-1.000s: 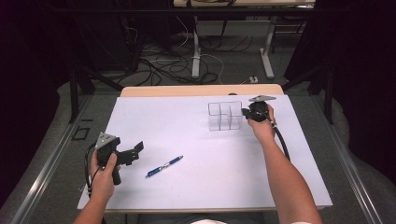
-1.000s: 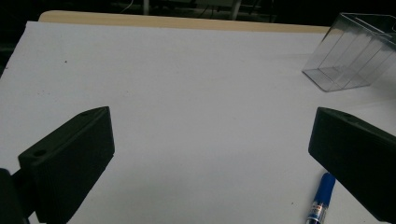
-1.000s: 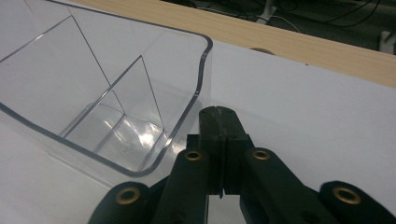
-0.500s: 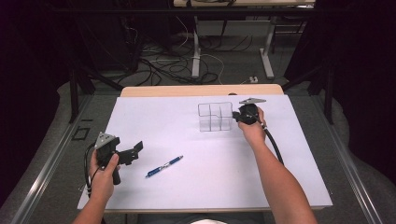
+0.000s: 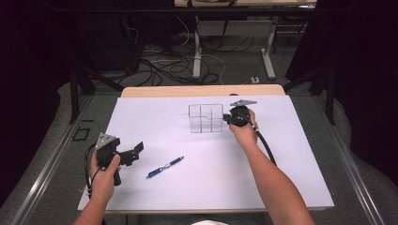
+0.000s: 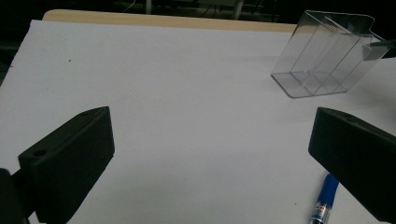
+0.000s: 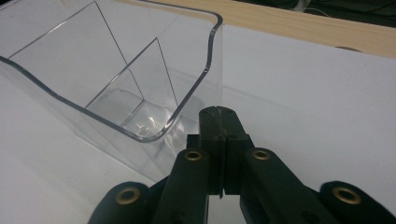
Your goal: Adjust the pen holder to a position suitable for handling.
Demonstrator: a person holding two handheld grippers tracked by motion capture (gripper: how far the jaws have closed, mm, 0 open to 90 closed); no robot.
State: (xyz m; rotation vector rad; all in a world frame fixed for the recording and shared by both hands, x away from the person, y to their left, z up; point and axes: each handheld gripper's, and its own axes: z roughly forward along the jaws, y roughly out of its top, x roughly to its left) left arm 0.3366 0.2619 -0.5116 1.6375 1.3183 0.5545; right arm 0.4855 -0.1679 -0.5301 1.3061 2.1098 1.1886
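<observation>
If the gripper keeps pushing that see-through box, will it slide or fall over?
The clear box probably slides: it stands on a flat bottom on the smooth white table cover. Its thin walls suggest it is light, so a gentle nudge may move it. The shut right gripper touches its side fairly high up, so a hard shove might tip it.

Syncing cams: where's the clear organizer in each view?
High view: clear organizer at table centre-back, beside the right tool.
Left gripper view: upper right, beyond the blue pen.
Right gripper view: upper left, against the shut tool.
Shared landmark: wooden table edge.
</observation>
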